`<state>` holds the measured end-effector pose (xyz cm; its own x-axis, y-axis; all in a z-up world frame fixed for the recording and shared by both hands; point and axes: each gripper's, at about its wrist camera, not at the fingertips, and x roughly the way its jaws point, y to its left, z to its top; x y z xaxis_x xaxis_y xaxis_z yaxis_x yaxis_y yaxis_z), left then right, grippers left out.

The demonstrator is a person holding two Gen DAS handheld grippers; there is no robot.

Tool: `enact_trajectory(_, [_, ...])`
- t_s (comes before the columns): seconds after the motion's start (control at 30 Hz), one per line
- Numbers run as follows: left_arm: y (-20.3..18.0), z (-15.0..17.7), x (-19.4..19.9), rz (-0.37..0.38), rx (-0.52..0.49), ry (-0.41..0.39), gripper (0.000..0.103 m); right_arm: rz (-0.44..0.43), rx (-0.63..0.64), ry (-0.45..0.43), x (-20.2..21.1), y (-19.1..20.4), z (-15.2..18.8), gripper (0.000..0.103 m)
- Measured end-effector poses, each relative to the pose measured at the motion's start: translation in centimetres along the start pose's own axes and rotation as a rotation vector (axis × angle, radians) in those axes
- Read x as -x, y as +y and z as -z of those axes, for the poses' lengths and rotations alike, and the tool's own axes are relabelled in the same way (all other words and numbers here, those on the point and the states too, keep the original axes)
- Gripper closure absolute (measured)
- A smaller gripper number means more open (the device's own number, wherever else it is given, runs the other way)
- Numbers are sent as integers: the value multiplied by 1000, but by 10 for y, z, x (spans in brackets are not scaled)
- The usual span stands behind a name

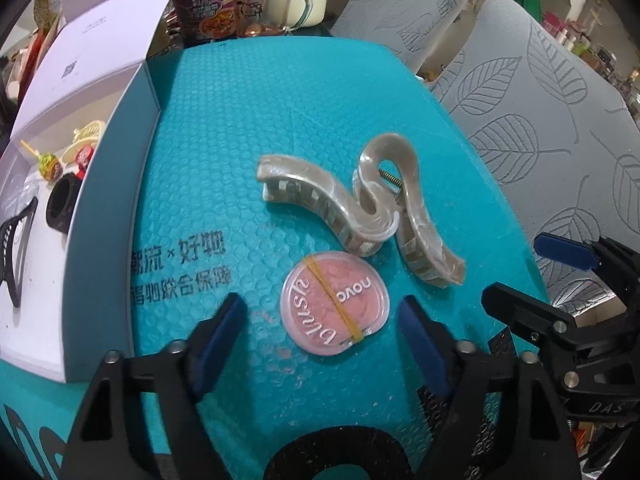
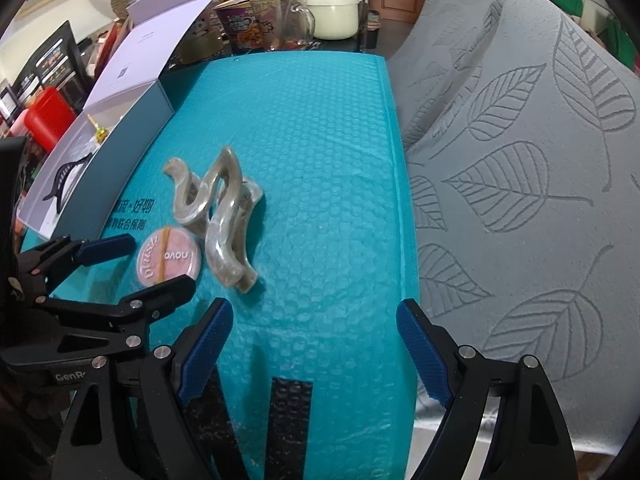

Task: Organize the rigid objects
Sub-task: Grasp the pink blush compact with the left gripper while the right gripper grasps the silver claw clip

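Teal bubble-wrap mailer (image 1: 248,128) covers the work surface, printed with white characters; grey leaf-embossed cushions (image 2: 520,184) flank it on the right, and household clutter, including a cream pot (image 2: 332,4) and a glass mug (image 1: 288,4), lines the far edge.

Near the mailer's middle lies a large translucent beige hair claw (image 1: 352,208), resting on its side with its spring visible. Just beside its near end, possibly touching it, sits a round pink blush compact (image 1: 335,304) crossed by a yellow rubber band (image 1: 336,300).

Along the left edge stands an open white box (image 1: 120,128) with its lid raised. Inside are a black hair claw (image 1: 16,248), a black ring-shaped item (image 1: 60,204), a pale yellow clip (image 1: 86,136) and small wrapped sweets; their exact arrangement is hard to read at the distorted frame edge.

Left gripper (image 1: 322,320): jaws parted to either side of the compact, blue pads clear of it, nothing grasped. Right gripper (image 2: 316,344): jaws spread wide over bare mailer, to the right of the two items, holding nothing.
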<state>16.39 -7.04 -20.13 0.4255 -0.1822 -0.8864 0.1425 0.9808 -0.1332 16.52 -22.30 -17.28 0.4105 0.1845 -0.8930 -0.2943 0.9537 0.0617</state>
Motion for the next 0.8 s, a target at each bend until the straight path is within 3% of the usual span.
enact_trajectory(0.1, [-7,-2,-1,9,-64,-16,47,1,-2,-3,-2,0,-4,18])
enact_trajectory(0.27, [-7,-2,0,16,-107,-14,47,0,3,-7,-6,3,-12,18])
enact_trajectory(0.8, [17,25,20,-8,-37,36,47,-50,64,-9,-22,27,-32,18])
